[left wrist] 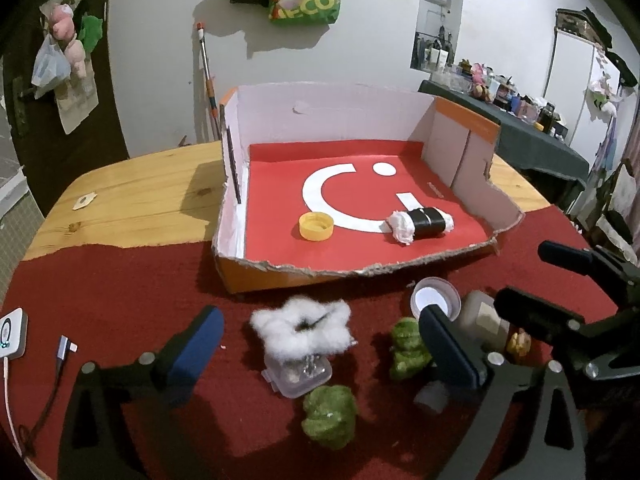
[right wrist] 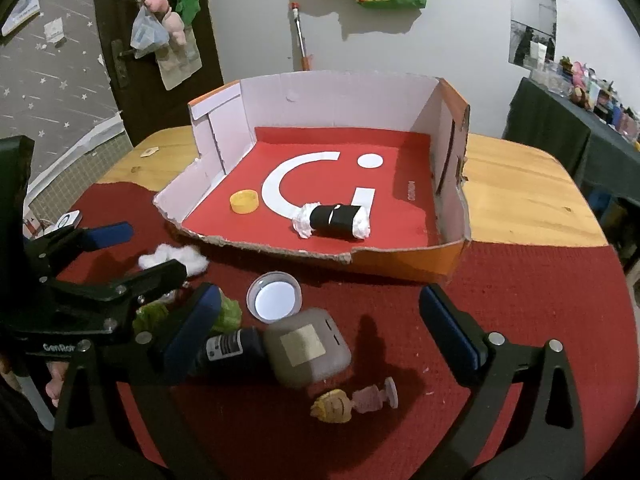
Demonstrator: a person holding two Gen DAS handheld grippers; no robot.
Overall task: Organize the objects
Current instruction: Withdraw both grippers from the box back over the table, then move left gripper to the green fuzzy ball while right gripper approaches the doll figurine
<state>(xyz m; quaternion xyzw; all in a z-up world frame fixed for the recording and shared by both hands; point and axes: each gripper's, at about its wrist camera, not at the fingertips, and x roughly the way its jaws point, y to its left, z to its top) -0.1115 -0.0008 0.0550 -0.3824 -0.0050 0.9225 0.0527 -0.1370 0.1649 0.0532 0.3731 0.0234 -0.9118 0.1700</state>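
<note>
Left gripper [left wrist: 320, 354] hovers low, fingers spread wide, empty, over cotton wad [left wrist: 302, 330] and clear case [left wrist: 298, 378]. Right gripper [right wrist: 320, 330] alongside, spread too, straddling grey pouch [right wrist: 308, 346]. Far behind, cardboard box [left wrist: 280, 272] holds yellow cap [left wrist: 316, 227] and black roll [left wrist: 424, 222].

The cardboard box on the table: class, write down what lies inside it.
Inside the cardboard box lie a yellow bottle cap and a black roll with white stuffing at both ends, both on the red printed floor. Whatever lies beneath the roll is hidden.
</note>
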